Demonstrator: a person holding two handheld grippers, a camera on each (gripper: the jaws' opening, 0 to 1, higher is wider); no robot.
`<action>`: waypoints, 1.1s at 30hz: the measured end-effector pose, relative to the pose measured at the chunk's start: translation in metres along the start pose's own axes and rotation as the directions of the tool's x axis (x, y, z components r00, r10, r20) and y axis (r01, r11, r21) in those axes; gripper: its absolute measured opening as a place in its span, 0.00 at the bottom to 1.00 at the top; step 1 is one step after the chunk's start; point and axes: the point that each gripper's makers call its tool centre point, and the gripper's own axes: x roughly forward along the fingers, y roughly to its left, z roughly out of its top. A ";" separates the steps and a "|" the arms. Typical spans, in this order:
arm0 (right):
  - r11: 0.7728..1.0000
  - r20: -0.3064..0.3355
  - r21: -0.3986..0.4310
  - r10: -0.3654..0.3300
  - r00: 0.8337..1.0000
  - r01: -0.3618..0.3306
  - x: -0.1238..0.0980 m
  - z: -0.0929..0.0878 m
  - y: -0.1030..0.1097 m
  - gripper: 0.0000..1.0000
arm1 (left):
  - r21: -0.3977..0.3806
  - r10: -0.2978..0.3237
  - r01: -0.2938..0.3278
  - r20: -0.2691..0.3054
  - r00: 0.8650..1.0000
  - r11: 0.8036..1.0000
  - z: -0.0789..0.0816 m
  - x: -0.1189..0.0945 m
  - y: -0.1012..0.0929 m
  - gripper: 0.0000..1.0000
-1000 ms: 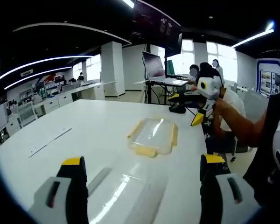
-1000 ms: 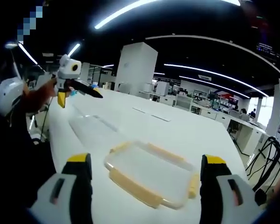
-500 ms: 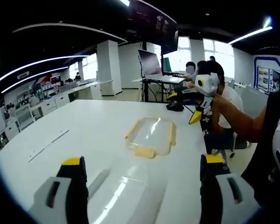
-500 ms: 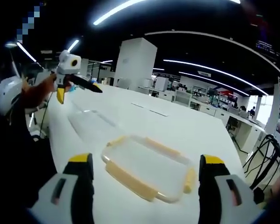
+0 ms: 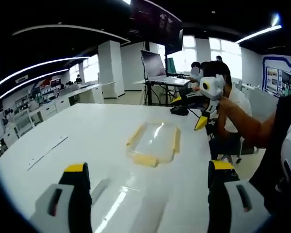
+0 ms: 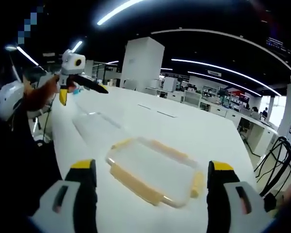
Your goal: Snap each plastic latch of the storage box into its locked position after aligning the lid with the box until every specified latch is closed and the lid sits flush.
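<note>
In the left gripper view, the left gripper (image 5: 148, 191) hangs with jaws spread wide over the white table (image 5: 77, 141); beyond lies the clear lid (image 5: 153, 144) with yellow latches (image 5: 144, 160), and the right gripper (image 5: 200, 99) is raised at the table's far edge.

In the right gripper view, the right gripper (image 6: 153, 191), jaws apart and empty, hovers before the lid (image 6: 153, 170); the transparent box (image 6: 94, 126) sits farther off, below the raised left gripper (image 6: 80, 83).

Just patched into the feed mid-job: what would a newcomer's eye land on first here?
First, the clear plastic lid with pale yellow latches, lying flat on the white table just ahead of the right gripper, whose jaws stand apart. Beyond it sits a clear plastic box, hard to make out. The left gripper is held up at the table's far end.
</note>
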 end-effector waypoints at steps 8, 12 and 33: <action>1.000 0.001 0.002 0.007 1.000 -0.007 -0.003 0.002 -0.003 0.99 | 0.083 0.091 -0.091 -0.003 0.996 0.992 0.005 -0.003 0.014 1.00; 1.000 -0.008 0.006 0.023 1.000 -0.023 -0.004 0.000 -0.001 1.00 | 0.098 0.100 -0.099 -0.007 0.995 0.990 0.005 -0.003 0.014 1.00; 1.000 -0.032 -0.022 0.021 0.999 -0.022 -0.010 0.000 -0.012 1.00 | 0.136 0.087 -0.071 -0.117 0.989 0.988 -0.004 0.008 0.015 1.00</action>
